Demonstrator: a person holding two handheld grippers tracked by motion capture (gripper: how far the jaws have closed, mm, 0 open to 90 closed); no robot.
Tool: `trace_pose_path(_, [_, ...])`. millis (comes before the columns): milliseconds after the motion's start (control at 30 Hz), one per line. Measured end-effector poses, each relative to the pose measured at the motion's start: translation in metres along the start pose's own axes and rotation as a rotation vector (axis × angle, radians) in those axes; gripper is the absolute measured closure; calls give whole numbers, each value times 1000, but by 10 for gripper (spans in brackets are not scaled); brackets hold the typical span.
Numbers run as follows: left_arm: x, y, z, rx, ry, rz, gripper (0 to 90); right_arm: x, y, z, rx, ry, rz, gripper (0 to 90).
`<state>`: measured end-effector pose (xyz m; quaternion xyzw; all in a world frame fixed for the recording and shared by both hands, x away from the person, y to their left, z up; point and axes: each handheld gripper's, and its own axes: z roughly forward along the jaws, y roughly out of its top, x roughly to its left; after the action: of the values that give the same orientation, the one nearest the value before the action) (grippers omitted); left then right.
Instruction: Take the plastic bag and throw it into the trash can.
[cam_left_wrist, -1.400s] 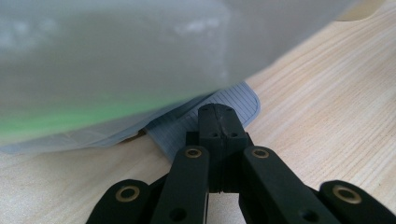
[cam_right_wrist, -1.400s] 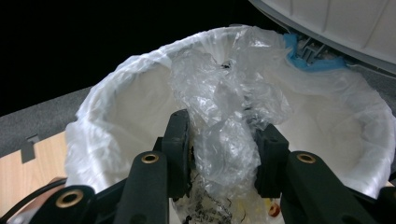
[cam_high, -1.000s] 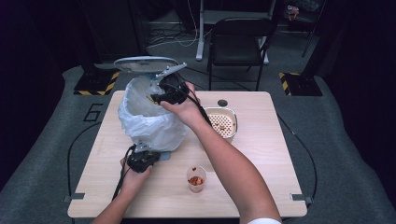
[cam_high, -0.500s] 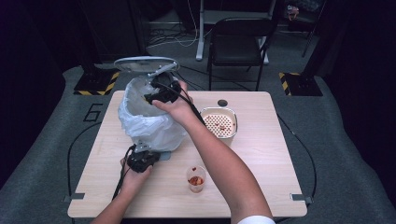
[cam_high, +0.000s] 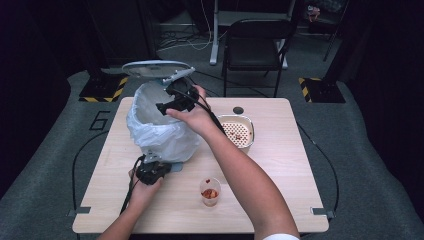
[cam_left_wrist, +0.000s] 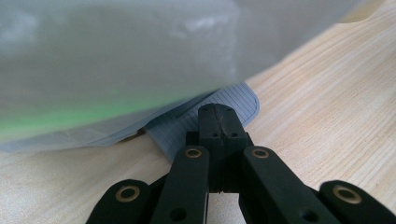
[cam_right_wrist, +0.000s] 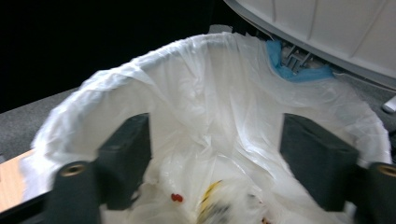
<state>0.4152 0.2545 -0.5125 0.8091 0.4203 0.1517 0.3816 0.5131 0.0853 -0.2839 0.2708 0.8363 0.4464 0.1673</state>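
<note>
A bin lined with a white bag (cam_high: 160, 132) stands on the table's left half, its grey lid (cam_high: 150, 68) tipped up behind it. My right gripper (cam_high: 167, 106) hovers open over the bin's mouth. In the right gripper view its jaws (cam_right_wrist: 219, 154) stand wide apart with nothing between them, above the bag (cam_right_wrist: 210, 93), which holds a small red bit and something yellow. My left gripper (cam_high: 152, 172) is low at the bin's front base. Its jaws (cam_left_wrist: 218, 114) are shut, tip resting on a grey ribbed pedal (cam_left_wrist: 243, 100) under the bag.
A clear cup (cam_high: 210, 191) with red pieces stands near the table's front middle. A white perforated bowl (cam_high: 239, 134) with red specks sits right of the bin. The wooden table (cam_high: 280, 170) has bare room at right. A black chair (cam_high: 257, 45) stands beyond the far edge.
My right hand has shifted a little to the left, bringing its gripper further over the bin's mouth. The left gripper has stayed at the bin's base.
</note>
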Motion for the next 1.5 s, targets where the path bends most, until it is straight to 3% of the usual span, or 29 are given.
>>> trace_pose_path(133, [-1, -1, 1, -4, 9, -16, 900, 0, -2, -16, -14, 19, -7, 417])
trace_pose_path(300, [0, -1, 1, -17, 0, -16, 900, 1, -8, -33, -29, 23, -17, 439])
trace_pose_path(400, [0, -1, 1, -19, 3, -12, 900, -2, -17, -53, -56, 8, -24, 445])
trace_pose_path(533, [0, -1, 2, -21, 4, -11, 900, -8, -23, -64, -49, 3, -5, 457])
trace_pose_path(633, [0, -1, 2, -23, 0, -17, 900, -15, -31, -75, -36, -28, -18, 490])
trace_pose_path(833, [0, -1, 2, -28, 4, -12, 900, -33, -52, -84, -19, -72, 5, 506])
trace_pose_path(867, [-3, -2, 3, -32, -2, -49, 900, -37, -56, -85, -18, -78, 9, 510])
trace_pose_path(933, [0, -1, 2, -26, 7, -13, 900, -43, -63, -87, -18, -94, 17, 514])
trace_pose_path(1200, [-1, -1, 2, -25, 8, -17, 900, -66, -95, -93, 11, -149, 75, 528])
trace_pose_path(1500, [-1, -1, 2, -25, 13, -15, 900, -82, -132, -96, 48, -214, 132, 546])
